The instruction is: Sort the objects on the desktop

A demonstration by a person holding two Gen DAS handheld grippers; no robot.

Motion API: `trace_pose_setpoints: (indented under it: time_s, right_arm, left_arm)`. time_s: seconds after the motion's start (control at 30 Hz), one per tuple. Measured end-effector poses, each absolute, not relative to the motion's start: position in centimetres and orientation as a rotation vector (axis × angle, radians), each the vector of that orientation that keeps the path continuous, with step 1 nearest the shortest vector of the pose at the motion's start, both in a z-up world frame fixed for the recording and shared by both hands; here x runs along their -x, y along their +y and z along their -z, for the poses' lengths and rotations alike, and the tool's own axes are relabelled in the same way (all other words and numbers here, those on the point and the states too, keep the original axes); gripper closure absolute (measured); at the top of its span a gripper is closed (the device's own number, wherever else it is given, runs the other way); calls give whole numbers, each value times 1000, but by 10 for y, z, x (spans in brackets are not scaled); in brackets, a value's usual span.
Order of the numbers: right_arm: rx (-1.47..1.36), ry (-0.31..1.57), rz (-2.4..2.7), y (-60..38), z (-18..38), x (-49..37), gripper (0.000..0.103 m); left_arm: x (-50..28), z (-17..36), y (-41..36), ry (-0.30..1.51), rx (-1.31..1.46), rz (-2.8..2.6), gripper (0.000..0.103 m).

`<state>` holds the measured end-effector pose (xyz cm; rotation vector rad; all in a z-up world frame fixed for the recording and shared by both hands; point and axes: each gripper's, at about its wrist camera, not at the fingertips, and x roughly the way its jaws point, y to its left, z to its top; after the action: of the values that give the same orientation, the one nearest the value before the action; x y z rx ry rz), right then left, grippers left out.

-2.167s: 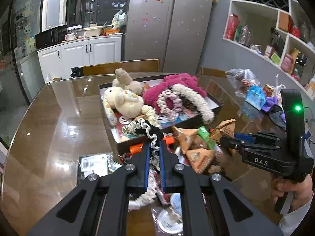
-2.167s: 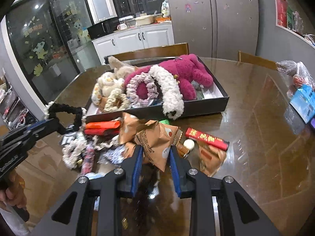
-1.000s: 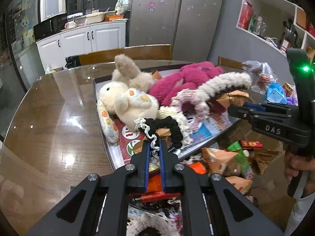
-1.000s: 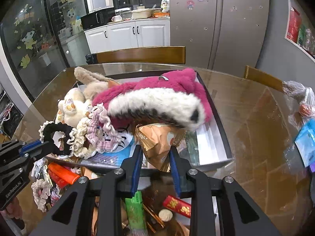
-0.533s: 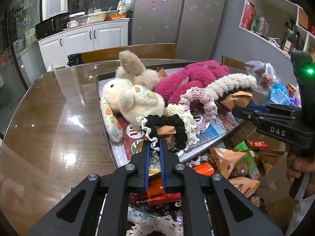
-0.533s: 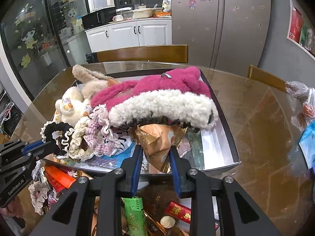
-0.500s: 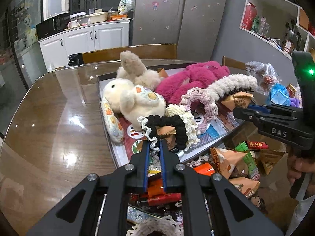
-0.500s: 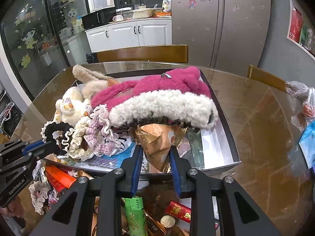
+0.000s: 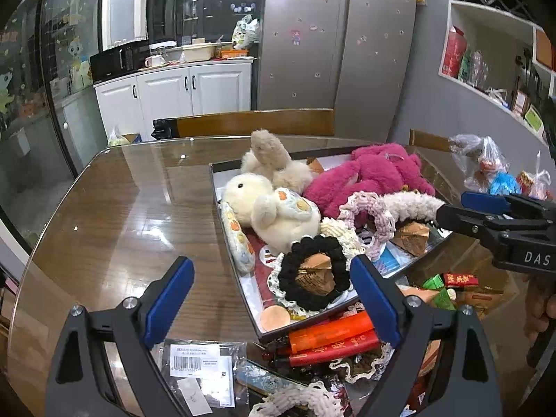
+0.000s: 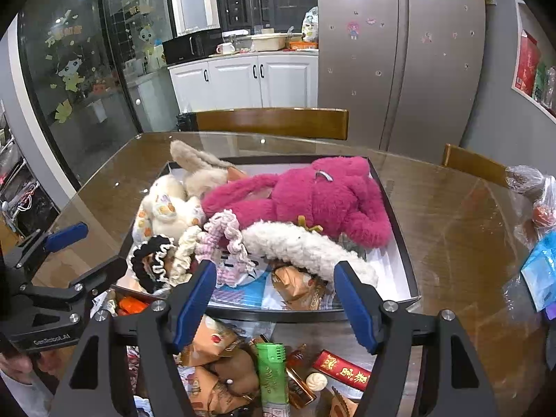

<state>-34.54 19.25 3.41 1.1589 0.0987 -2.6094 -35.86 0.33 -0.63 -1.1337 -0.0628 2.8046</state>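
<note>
Black scrunchie with a white lace edge sits ring-shaped at the tray's near corner, around a brown snack packet. Left gripper is opening, nothing pinched. Right gripper is opening too, above a gold-brown snack packet lying in the tray.

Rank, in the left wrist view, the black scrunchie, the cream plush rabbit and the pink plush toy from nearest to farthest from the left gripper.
1. Black scrunchie, at the tray's near end, just beyond the opening left gripper.
2. Cream plush rabbit, mid-tray, left side.
3. Pink plush toy, far right of the tray.
</note>
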Motion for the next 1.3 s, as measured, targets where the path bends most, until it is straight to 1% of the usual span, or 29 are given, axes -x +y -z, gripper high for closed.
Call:
trace_pose_setpoints:
  time_s: [0.13, 0.47, 0.63, 0.73, 0.9, 1.0, 1.07, 1.17, 1.3]
  right_arm:
    - [-1143, 74, 2613, 194, -40, 342, 31]
    - [-1136, 113, 2615, 181, -47, 325, 31]
    - [-1113, 118, 2658, 177, -58, 304, 31]
    - [-1106, 120, 2722, 177, -68, 287, 31]
    - [-1060, 27, 2794, 180, -87, 247, 31]
    - [-1020, 49, 2839, 176, -98, 219, 29]
    - [-995, 62, 2859, 172, -104, 199, 26]
    - [-953, 102, 2892, 163, -111, 170, 25]
    - [-927, 135, 2912, 156, -114, 137, 25]
  left_arm:
    - [356, 4, -1, -65, 1137, -2814, 11]
    - [333, -17, -4, -100, 1079, -2822, 11]
    - [312, -34, -3, -52, 1054, -2843, 11]
    - [291, -47, -6, -86, 1015, -2851, 11]
    - [251, -62, -9, -127, 1003, -2859, 9]
    - [222, -69, -7, -124, 975, -2865, 9]
    - [203, -74, -5, -108, 958, -2882, 8]
    - [177, -79, -2, -106, 953, -2900, 2]
    - [133, -80, 1, -113, 967, -2922, 1]
